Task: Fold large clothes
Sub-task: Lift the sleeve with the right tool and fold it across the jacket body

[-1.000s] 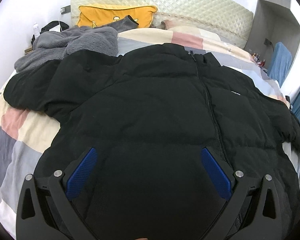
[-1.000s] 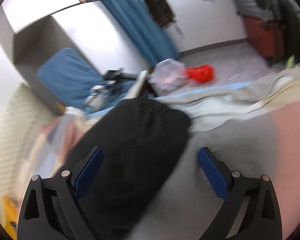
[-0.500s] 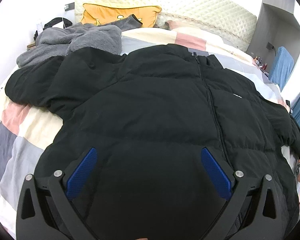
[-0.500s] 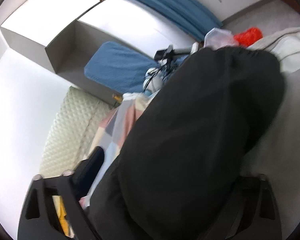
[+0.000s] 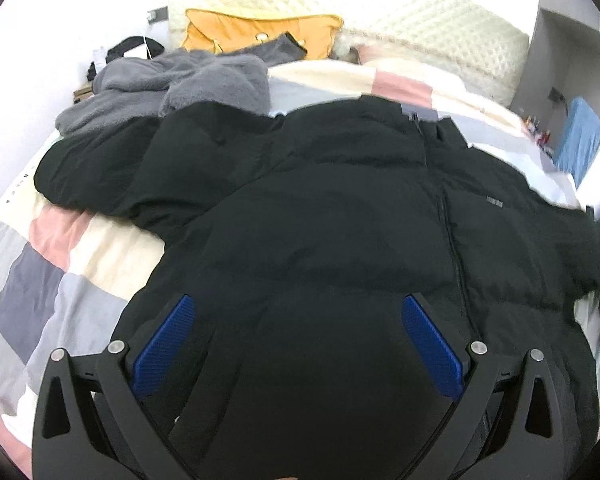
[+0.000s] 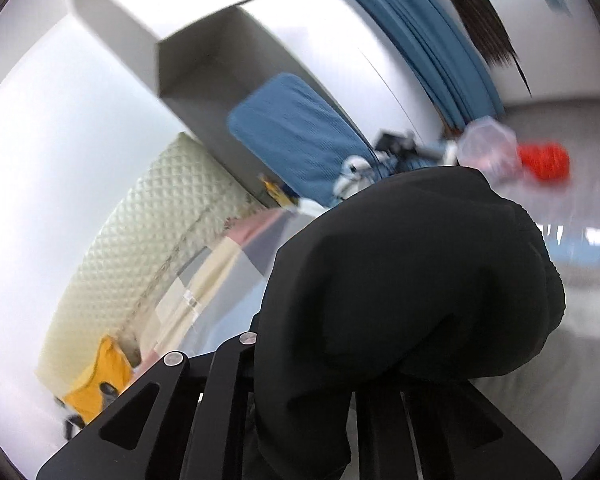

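Left tool (image 5: 296,344): jaws spread wide, both blue pads (image 5: 166,342) exposed and gripping nothing, the tool held low and level, pointing forward. Right tool (image 6: 332,376): rolled steeply to one side, its fingers drawn together and clamped on black fabric that drapes over them and hides the fingertips.

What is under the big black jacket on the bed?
Under the black jacket lies a patchwork quilt in pink, cream and grey squares, showing around its edges. The grey fleece sits beside its far sleeve. Whatever is beneath the jacket's middle is covered.
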The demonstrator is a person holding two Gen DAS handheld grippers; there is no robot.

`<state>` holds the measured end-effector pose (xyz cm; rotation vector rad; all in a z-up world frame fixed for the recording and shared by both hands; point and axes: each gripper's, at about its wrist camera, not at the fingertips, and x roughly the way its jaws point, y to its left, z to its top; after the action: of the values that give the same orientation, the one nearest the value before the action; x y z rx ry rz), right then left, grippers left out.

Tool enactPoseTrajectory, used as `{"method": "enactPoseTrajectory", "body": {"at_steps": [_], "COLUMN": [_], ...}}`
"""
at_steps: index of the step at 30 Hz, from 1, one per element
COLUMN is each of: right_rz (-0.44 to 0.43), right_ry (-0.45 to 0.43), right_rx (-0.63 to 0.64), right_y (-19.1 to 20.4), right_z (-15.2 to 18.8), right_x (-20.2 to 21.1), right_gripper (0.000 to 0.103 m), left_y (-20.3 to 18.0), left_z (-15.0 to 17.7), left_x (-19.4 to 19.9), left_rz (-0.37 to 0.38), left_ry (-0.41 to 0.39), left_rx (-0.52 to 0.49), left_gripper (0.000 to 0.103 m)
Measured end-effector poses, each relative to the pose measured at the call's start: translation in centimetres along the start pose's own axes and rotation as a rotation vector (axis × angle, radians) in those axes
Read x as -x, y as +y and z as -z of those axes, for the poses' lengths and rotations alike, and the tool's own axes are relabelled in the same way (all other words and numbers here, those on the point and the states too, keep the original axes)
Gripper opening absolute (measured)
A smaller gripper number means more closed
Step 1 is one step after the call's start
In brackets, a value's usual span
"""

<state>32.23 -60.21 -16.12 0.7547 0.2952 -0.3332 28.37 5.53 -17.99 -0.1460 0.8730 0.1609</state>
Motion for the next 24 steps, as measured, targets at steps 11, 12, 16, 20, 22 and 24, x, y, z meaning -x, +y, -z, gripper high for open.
{"method": "enactPoseTrajectory", "body": {"at_steps": [11,12,16,20,22,24], "right_rz": [-0.041,-0.05,-0.147,-0.221,-0.237,-0.245], "right_ry": [-0.071,-0.073,-0.059,-0.019,-0.006,0.006], "right_rx": [0.437,0.474,0.617,0.752,0.833,0.923], "right_y": [20.6,22.2,29.3,35.2,37.7,39.7], "right_z": [1.5,2.3,8.0,15.2,19.0,22.6], "right_x": [7.0,7.3,8.2,8.7,8.8,8.5], "right_gripper": [0.011,0.012,0.015,0.015,0.015,0.015], "left_y": [1.7,2.1,3.6,5.8,7.2,8.2], "left_z": [0.0,-0.1,-1.1,-2.1,-2.3,-2.3], "left_x": [3.3,3.7,5.3,7.3,8.3,8.9], "left_rz": [0.074,0.072,0.064,0.046,0.042,0.042], "left_ry": [-0.037,-0.049,-0.104,-0.189,-0.231,-0.252], "left_rx": [-0.008,-0.011,-0.007,0.012,0.03,0.04], "left_gripper": [0.103,0.103,0.103,0.103,0.103,0.103]}}
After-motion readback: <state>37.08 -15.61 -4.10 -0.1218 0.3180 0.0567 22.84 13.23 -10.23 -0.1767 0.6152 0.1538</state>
